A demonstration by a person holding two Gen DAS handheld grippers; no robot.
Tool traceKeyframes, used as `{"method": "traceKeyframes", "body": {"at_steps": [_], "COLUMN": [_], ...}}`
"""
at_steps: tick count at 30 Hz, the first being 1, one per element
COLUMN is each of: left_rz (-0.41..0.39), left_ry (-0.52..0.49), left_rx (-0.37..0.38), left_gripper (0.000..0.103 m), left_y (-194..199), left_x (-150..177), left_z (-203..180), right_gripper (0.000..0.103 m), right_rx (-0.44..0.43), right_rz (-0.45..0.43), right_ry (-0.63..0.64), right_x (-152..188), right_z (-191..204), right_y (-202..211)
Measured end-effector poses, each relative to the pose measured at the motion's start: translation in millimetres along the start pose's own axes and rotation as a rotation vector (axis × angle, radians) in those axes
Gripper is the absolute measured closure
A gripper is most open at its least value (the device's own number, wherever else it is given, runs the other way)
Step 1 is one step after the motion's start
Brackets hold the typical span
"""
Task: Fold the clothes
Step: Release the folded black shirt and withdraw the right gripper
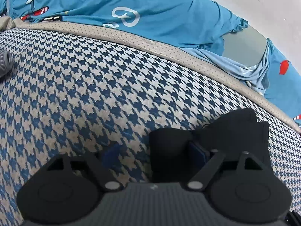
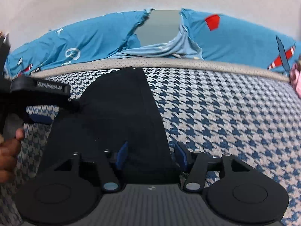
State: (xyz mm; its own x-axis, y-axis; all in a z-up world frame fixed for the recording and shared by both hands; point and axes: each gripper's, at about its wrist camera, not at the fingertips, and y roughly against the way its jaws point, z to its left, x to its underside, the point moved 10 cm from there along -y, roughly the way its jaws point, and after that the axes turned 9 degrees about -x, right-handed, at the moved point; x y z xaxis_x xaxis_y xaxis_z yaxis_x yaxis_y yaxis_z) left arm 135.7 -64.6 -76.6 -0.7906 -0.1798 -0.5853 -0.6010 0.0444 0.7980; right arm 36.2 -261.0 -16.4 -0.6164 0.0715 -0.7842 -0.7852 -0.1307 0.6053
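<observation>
Lying of the garment: a black garment (image 2: 116, 116) rests flat on the houndstooth bed cover (image 2: 225, 113), its long axis running from 6 o'clock to 12 o'clock in the right wrist view, narrowing toward a far corner near the beige piping (image 2: 188, 63).
Right gripper: the right gripper (image 2: 151, 155) sits at the garment's near edge with its blue pads set apart; the cloth lies between them, its right edge just inside the 3 o'clock pad, and nothing shows a pinch.
Left gripper: the left gripper (image 1: 158, 152) has one pad against a bunched black fold (image 1: 216, 131) at 1 o'clock; the pads stand apart, one on bare cover, so I read it as not clamped.
Left gripper from the right view: it reaches in from 9 o'clock onto the garment's left edge, with a hand (image 2: 9, 150) behind it.
Nearer gripper: both touch the garment; the right one is at its near short end, the left one at its side.
Fold stage: the garment looks narrow and doubled, which fits either a fold partly made or a piece merely laid that way; I cannot tell which.
Open room: bare cover stretches wide toward 3 o'clock.
Edges: the piping bounds the surface at 12 o'clock, with a blue printed sheet (image 2: 94, 35) rumpled beyond it.
Other cloth: something pink (image 2: 295, 81) sits at the far 3 o'clock edge, well apart.
</observation>
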Motion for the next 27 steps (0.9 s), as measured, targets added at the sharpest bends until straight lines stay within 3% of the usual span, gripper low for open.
{"method": "traceKeyframes", "body": {"at_steps": [13,27], "left_rz": [0.007,0.006], "left_ry": [-0.078,-0.157], "left_rx": [0.031,0.044], "left_gripper": [0.017,0.013], "left_y": [37.1,74.5], "left_x": [24.6,64.9], "left_z": [6.5,14.9], "right_gripper": [0.048,0.047], "right_rx": [0.002,0.072], "right_rz": [-0.04,0.025], "right_ry": [-0.094,-0.201], "right_x": [-7.5,40.1], "right_z": [2.6,-9.7], "right_y": [44.6,86.7]}}
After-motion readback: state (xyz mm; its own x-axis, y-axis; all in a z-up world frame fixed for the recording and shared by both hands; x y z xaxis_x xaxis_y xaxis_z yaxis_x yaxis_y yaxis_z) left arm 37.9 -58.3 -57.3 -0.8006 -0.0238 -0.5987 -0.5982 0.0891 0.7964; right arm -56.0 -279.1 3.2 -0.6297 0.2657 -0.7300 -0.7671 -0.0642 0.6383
